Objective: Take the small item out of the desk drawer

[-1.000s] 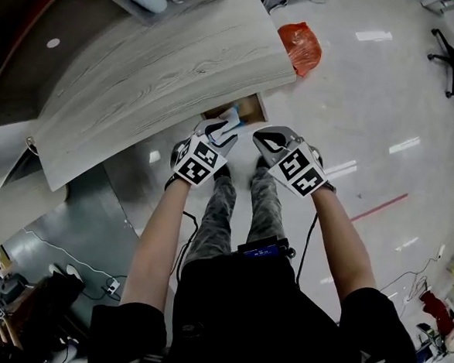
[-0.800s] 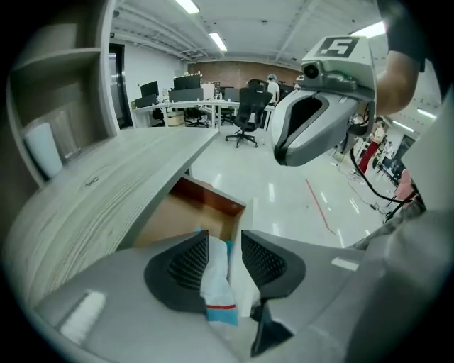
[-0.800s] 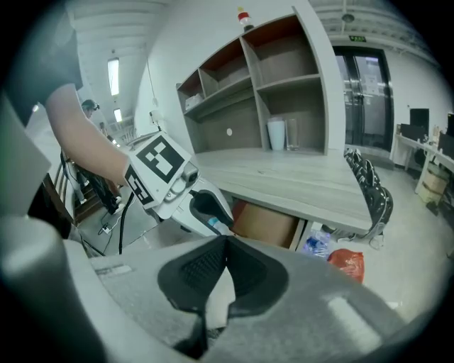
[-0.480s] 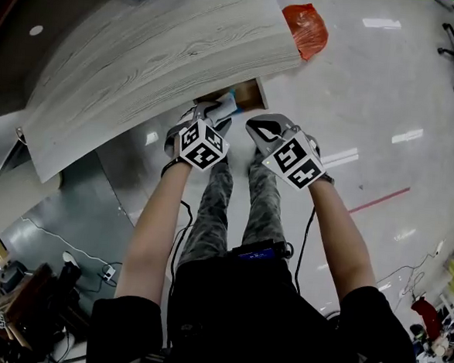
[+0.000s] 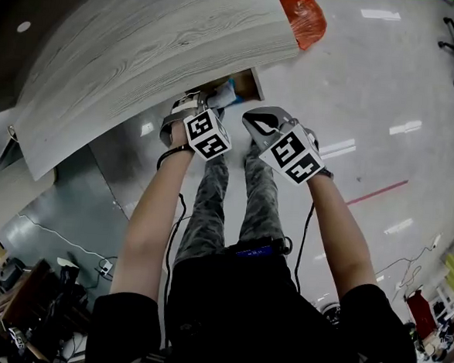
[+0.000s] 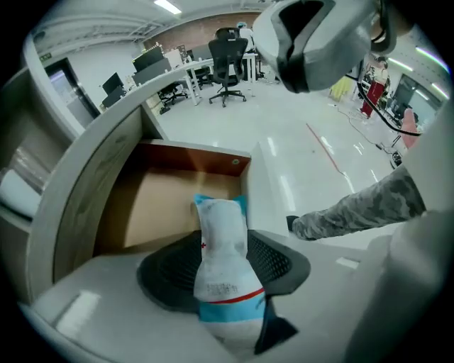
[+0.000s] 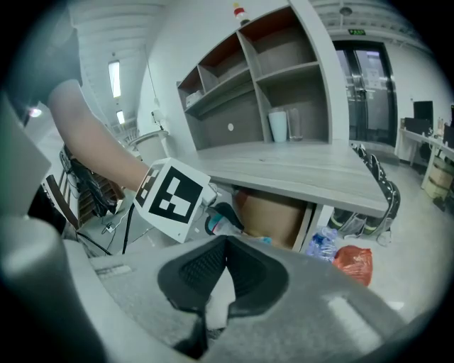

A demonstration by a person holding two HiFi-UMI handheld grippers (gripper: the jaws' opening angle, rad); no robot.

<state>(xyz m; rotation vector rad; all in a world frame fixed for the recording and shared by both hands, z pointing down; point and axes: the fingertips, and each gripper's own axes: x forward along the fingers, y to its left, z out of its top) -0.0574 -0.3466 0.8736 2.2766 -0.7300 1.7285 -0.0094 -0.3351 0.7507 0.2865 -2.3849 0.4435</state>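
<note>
A small white packet with blue ends (image 6: 221, 262) stands between the mesh pads of my left gripper (image 6: 223, 237), and I see no gap at either pad. These jaws have just been opening, with the packet still between them. Beyond it lies the open wooden drawer (image 6: 159, 205), its floor bare. In the head view the left gripper (image 5: 209, 98) points steeply down at the drawer (image 5: 252, 84) under the desk edge, with the packet (image 5: 221, 97) at its tip. My right gripper (image 5: 256, 124) hangs beside it, jaws together and empty (image 7: 225, 244).
The grey wood-grain desk top (image 5: 143, 47) overhangs the drawer. An orange bag (image 5: 304, 15) and a water bottle (image 7: 323, 244) lie on the glossy floor past the desk. Shelves with a cup (image 7: 278, 126) rise behind it. The person's legs stand below the grippers.
Both grippers have sunk toward the drawer, the left one farther. The left wrist has rolled and now points more steeply down, the packet still at its tip.
</note>
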